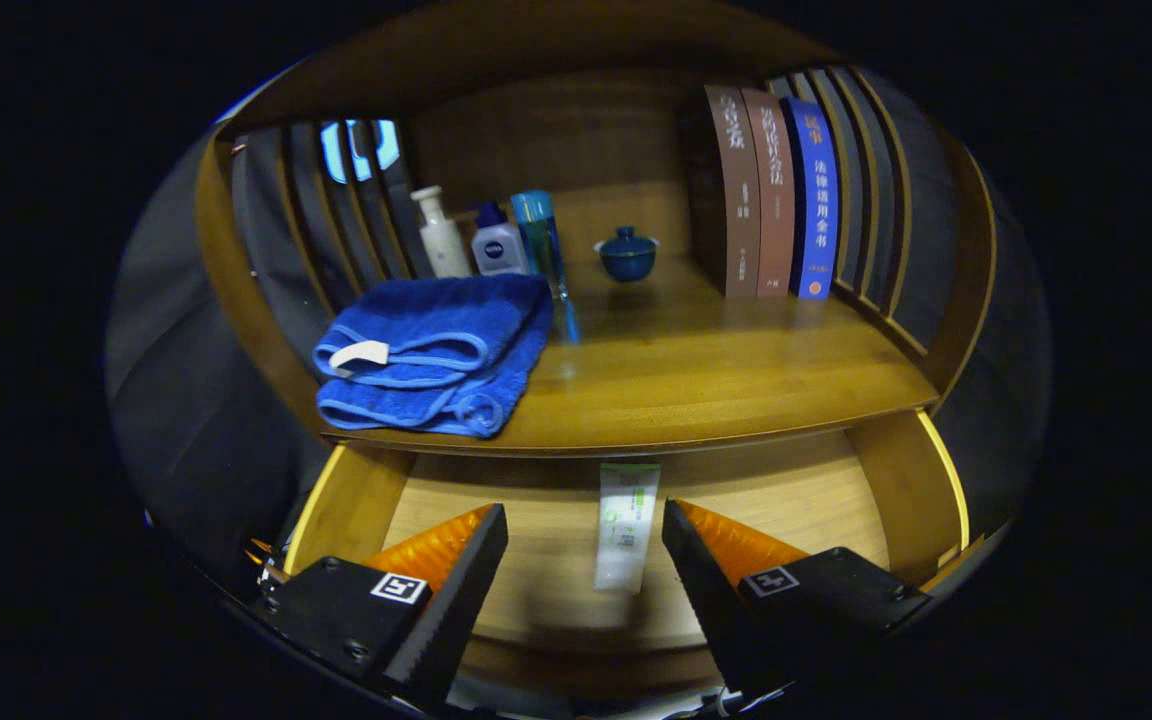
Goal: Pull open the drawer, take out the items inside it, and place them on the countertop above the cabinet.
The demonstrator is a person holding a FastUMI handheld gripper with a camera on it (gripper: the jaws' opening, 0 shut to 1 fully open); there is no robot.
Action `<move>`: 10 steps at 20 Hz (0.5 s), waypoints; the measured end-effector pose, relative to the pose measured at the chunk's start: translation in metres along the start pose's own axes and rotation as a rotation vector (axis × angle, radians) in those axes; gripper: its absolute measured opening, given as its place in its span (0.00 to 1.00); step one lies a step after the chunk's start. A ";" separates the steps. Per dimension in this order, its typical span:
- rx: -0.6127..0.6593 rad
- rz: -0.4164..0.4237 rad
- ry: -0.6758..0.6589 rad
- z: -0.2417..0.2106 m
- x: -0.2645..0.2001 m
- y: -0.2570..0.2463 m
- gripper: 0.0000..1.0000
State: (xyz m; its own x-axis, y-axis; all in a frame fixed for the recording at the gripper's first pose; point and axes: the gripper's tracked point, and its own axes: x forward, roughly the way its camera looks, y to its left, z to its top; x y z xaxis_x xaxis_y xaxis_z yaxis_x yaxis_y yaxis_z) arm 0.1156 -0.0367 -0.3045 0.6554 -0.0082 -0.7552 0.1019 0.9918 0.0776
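Hovering over open drawer (876, 500), tongs (586, 545) spread wide, holding nothing. White tube (626, 525) lies flat on drawer floor btwn the tips, long axis running straight ahead, so fingers flank its sides. Worktop (716, 370) beyond, w/ folded blue towel (436, 350).

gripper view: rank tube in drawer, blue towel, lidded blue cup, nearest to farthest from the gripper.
The gripper is open, fingers either side of the tube.
1. White tube: in the open drawer, between the fingers.
2. Folded blue towel: front left of the countertop.
3. Lidded blue cup: far back, centre.
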 end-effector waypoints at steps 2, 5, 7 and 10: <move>-0.002 -0.032 0.100 -0.013 0.021 -0.009 0.97; -0.006 -0.050 0.247 -0.037 0.044 -0.016 0.97; -0.020 -0.071 0.298 -0.045 0.050 -0.020 0.94; -0.073 -0.094 0.379 -0.058 0.057 -0.025 0.92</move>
State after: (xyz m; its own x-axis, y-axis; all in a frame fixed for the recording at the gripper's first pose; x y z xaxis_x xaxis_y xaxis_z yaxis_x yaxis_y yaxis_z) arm 0.1068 -0.0541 -0.3870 0.3218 -0.0656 -0.9445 0.0857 0.9955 -0.0399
